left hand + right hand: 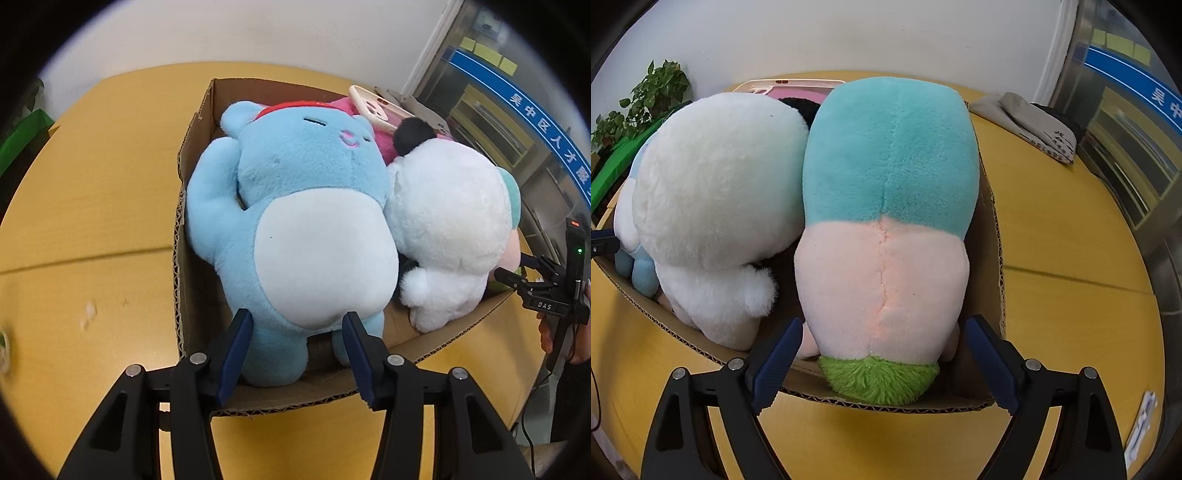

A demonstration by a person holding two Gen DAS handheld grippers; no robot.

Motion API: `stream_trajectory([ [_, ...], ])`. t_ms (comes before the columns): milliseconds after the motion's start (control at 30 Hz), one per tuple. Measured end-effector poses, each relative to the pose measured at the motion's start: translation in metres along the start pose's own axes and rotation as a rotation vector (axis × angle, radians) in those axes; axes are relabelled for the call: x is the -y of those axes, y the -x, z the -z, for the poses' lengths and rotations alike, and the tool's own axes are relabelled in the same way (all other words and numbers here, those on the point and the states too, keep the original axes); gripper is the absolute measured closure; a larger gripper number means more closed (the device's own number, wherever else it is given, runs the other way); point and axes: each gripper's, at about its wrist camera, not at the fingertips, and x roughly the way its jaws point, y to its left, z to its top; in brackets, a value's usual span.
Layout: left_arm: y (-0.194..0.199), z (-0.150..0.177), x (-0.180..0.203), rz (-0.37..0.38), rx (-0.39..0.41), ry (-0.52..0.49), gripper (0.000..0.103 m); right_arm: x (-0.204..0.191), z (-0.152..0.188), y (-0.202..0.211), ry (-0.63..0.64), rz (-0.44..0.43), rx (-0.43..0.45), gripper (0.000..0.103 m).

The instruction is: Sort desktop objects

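The blue plush [295, 206] is being straddled by the left gripper [295, 354], jaws half-open; the teal-and-pink plush [886, 229] by the right gripper [882, 363], jaws wide — soft, light, best pinched low on the body.

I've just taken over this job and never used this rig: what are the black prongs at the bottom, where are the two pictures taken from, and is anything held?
The prongs are hand-held claws, each with a camera looking along its fingers. One picture is from the left claw, open around the blue plush. The other is from the right claw, open around the teal-and-pink plush. Both toys and a white plush sit in a cardboard box on the yellow table. Nothing is gripped.
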Motion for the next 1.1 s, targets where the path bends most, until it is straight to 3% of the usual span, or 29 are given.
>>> stream_trajectory([
  [133,0.023,0.005,0.005,0.008,0.074,0.023,0.053,0.007,0.012,0.017,-0.015,-0.037,0.036,0.005],
  [233,0.034,-0.003,0.009,0.03,0.127,0.033,0.045,0.009,0.01,0.049,-0.045,-0.081,0.141,0.002],
  [333,0.031,-0.011,0.023,0.033,0.14,0.023,0.045,-0.002,0.009,0.078,-0.046,-0.139,0.227,0.0],
  [467,0.033,-0.001,0.033,0.015,0.165,0.021,0.04,-0.023,0.016,0.078,0.004,-0.106,0.25,0.0],
  [667,0.035,0.014,0.038,-0.019,0.203,0.048,0.04,-0.026,0.016,0.067,-0.078,-0.122,0.313,0.0],
  [900,0.053,0.041,0.072,-0.109,0.315,0.051,0.039,-0.047,0.04,0.066,-0.121,-0.102,0.28,0.0],
  [933,0.054,0.045,0.079,-0.125,0.325,0.05,0.038,-0.049,0.044,0.066,-0.123,-0.098,0.275,0.0],
  [1000,0.054,0.05,0.091,-0.169,0.327,0.046,0.025,-0.055,0.052,0.068,-0.128,-0.094,0.259,0.0],
  [1100,0.051,0.057,0.107,-0.186,0.313,0.026,0.024,-0.063,0.059,0.074,-0.116,-0.102,0.257,0.0],
])
